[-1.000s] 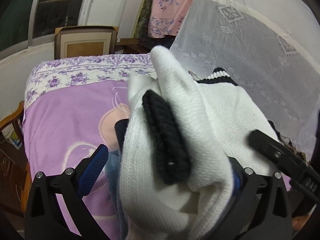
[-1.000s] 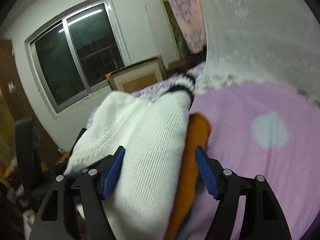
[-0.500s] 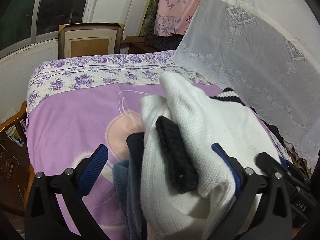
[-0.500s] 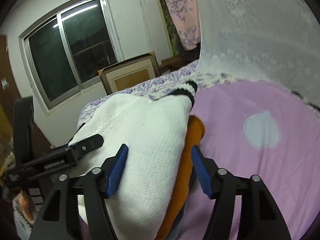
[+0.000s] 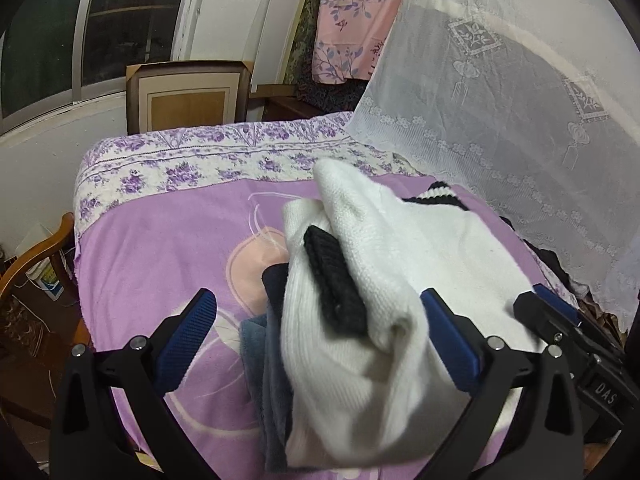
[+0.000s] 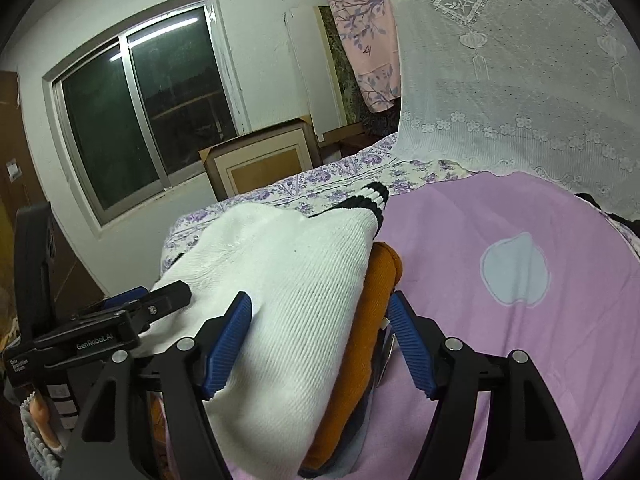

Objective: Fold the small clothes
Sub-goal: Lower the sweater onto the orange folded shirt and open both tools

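A folded stack of clothes hangs over the purple bedspread (image 5: 168, 248). It has a white knit sweater (image 5: 384, 264) with a black cuff (image 5: 336, 280) outermost, then an orange garment (image 6: 360, 344), then blue-grey pieces (image 5: 268, 360). My right gripper (image 6: 320, 300) clamps the stack, one pad on the white sweater (image 6: 288, 288) and the other against the orange side, while its jaws are opening slightly. My left gripper (image 5: 316, 300) is open around the stack's other end. Its right pad (image 5: 448, 340) touches the sweater and its left pad (image 5: 188, 340) stands clear.
A white lace curtain (image 5: 520, 100) hangs along the bed's right side. A framed board (image 5: 184, 96) leans on the wall under the window (image 6: 152, 120) beyond the bed. A wooden chair (image 5: 36, 264) stands at the left edge, and dark clothes (image 5: 552, 260) lie under the curtain.
The left gripper has risen and drawn back, so the stack looks smaller and more bedspread shows. The right gripper's finger now sits closer beside it. The right gripper keeps its hold.
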Available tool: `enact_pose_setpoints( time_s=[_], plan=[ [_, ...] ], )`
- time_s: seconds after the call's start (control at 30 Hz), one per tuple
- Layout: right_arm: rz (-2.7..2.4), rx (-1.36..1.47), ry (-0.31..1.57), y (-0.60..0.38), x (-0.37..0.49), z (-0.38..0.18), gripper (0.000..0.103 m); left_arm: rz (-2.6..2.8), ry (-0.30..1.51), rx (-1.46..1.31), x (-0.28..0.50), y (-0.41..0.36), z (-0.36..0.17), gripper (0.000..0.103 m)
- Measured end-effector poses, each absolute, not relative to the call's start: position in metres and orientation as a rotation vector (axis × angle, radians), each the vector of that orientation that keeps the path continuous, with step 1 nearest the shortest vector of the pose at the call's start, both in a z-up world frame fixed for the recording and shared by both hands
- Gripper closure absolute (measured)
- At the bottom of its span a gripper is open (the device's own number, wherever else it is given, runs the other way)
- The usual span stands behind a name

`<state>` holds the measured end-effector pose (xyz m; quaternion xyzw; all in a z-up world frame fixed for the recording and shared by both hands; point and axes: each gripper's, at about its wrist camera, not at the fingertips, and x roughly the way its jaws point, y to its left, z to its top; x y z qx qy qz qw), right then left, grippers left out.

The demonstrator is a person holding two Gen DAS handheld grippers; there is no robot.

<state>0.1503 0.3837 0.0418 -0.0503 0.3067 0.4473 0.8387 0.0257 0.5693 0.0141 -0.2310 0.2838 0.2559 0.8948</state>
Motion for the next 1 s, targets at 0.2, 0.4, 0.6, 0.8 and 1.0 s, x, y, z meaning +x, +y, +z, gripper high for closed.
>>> enact_pose_setpoints(
  time_s=[0.2, 0.4, 0.6, 0.8, 1.0],
  plan=[
    [0.945, -0.111, 0.646, 0.376, 0.144, 0.046, 0.031, 0.540, 0.588, -0.479, 0.015, 0.565, 0.022, 0.004],
    [0.948, -0.119, 0.637, 0.364, 0.129, 0.051, 0.031, 0.577, 0.599, -0.412, -0.007, 0.544, 0.027, 0.004],
    [0.949, -0.122, 0.644, 0.353, 0.104, 0.054, 0.028, 0.616, 0.602, -0.362, -0.036, 0.518, 0.037, 0.004],
    [0.951, -0.134, 0.621, 0.337, 0.076, 0.063, 0.022, 0.638, 0.588, -0.265, -0.059, 0.481, 0.056, 0.004],
    [0.958, -0.156, 0.583, 0.316, 0.051, 0.081, 0.018, 0.655, 0.568, -0.208, -0.081, 0.450, 0.072, 0.004]
  ],
)
